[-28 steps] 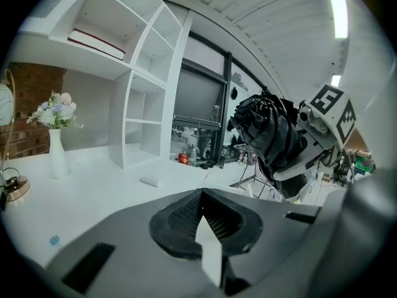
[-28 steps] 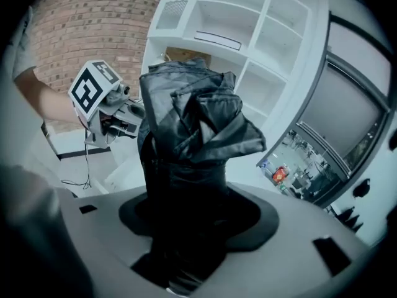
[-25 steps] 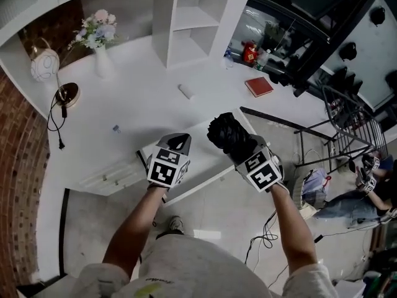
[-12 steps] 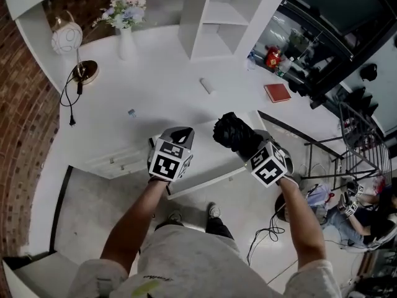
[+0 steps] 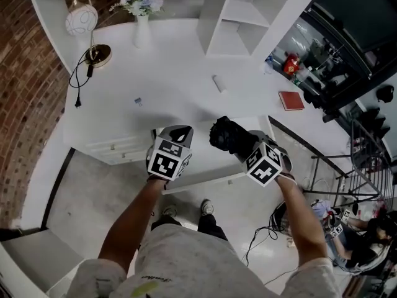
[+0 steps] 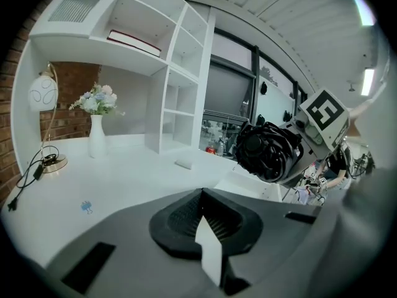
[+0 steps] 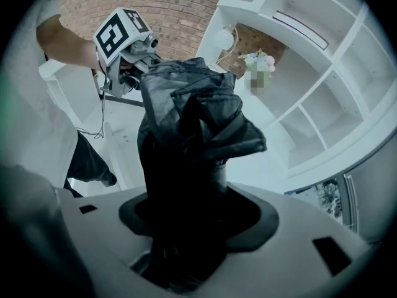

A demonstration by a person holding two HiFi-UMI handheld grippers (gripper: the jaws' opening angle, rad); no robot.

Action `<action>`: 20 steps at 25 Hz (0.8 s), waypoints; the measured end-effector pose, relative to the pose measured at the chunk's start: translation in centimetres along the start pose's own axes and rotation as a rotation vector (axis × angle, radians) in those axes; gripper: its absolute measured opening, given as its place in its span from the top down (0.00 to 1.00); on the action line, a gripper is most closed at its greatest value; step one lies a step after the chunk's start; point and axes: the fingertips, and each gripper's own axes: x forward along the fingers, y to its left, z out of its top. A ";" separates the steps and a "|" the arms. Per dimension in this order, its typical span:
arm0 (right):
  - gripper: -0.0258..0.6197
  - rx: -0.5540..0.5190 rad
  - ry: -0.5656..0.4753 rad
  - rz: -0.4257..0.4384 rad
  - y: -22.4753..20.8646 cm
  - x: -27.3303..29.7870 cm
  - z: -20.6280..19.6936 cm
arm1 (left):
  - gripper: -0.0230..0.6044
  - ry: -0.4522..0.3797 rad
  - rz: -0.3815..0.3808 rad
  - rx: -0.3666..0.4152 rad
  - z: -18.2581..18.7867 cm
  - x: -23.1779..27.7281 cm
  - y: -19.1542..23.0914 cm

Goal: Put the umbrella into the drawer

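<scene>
A folded black umbrella (image 5: 225, 135) sticks out of my right gripper (image 5: 240, 146), which is shut on it. It hangs over the right part of the open white drawer (image 5: 200, 154), pulled out from the desk front. In the right gripper view the umbrella (image 7: 186, 129) fills the jaws of the right gripper (image 7: 186, 234). My left gripper (image 5: 177, 133) hovers over the drawer's left end, shut, with nothing in it. From the left gripper (image 6: 208, 228) view the umbrella (image 6: 267, 151) shows end-on above the drawer (image 6: 260, 188).
On the white desk (image 5: 173, 98) stand a lamp (image 5: 82, 21) with a trailing cable (image 5: 80, 82), a flower vase (image 5: 143, 27), a shelf unit (image 5: 248, 17), a small white cylinder (image 5: 219, 83), a blue clip (image 5: 138, 102) and a red book (image 5: 291, 100). A metal rack (image 5: 366, 160) stands at right.
Both grippers have sunk a little toward the open drawer. The right gripper has rolled with the umbrella still in it. The left gripper stays shut.
</scene>
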 end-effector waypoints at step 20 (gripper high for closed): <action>0.56 -0.176 0.069 0.182 2.4 6.5 -4.2 | 0.97 0.090 0.095 -0.088 -5.8 2.0 -1.6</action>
